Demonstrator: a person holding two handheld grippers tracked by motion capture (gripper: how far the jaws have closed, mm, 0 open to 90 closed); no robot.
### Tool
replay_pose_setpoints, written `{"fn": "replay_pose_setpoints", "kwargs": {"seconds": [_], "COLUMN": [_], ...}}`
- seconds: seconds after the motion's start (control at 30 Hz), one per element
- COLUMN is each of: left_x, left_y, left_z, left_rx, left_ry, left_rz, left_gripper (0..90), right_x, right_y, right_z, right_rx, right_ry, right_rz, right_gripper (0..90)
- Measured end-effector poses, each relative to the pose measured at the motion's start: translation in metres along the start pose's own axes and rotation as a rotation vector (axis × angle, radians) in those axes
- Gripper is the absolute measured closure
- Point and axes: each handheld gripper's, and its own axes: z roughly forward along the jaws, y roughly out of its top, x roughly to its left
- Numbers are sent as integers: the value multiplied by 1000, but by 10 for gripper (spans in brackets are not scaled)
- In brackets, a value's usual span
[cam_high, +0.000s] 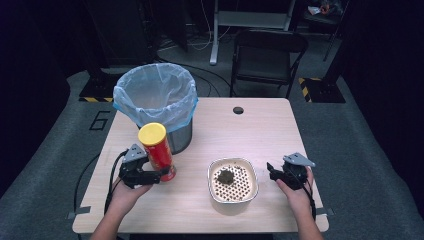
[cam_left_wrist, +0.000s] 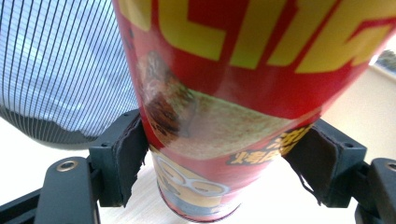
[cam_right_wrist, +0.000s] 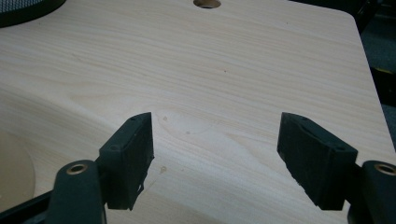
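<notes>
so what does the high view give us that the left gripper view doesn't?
High view alone: the can's yellow lid, the steel bowl with a dark lump on its perforated insert, the right claw open over bare table, and the bin's open top. Left gripper view alone: the pads pressing both sides of the can's lower body, plus its label print. Both: the left claw, the red can, the lined bin.

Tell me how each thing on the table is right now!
Chip can: upright, yellow lid on, gripped low down.
Left gripper: shut on the chip can.
Right gripper: open, holding nothing.
Bin: open-topped, lined with a bag.
Tray: a dark lump inside.
</notes>
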Motion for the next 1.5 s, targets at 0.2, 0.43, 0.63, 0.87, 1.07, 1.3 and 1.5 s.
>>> {"fn": "replay_pose_setpoints", "kwargs": {"seconds": [0.2,0.43,0.63,0.87,1.07,1.3,1.5], "left_x": [-11,-14,-13,-13,-9,-3,1], "left_y": [23,48,63,92,117,145,168], "left_z": [-17,-35,-44,-68,-93,-113,-122], "left_rx": [18,12,15,8,-17,-24,-28], "left_ry": [-9,-26,-33,-37,-34,-18,7], "left_rz": [33,40,37,36,33,45,59], "left_gripper": [232,232,232,232,232,232,232], "right_x": [-5,-6,-5,-5,-5,-5,-5], "right_y": [-3,-5,-5,-7,-8,-8,-9], "right_z": [0,3,8,11,13,14,15], "right_rx": [14,27,41,65,71,76,87], "right_ry": [9,3,9,19,20,28,27], "right_rz": [28,1,0,1,0,3,1], "right_gripper": [265,265,265,265,265,265,265]}}
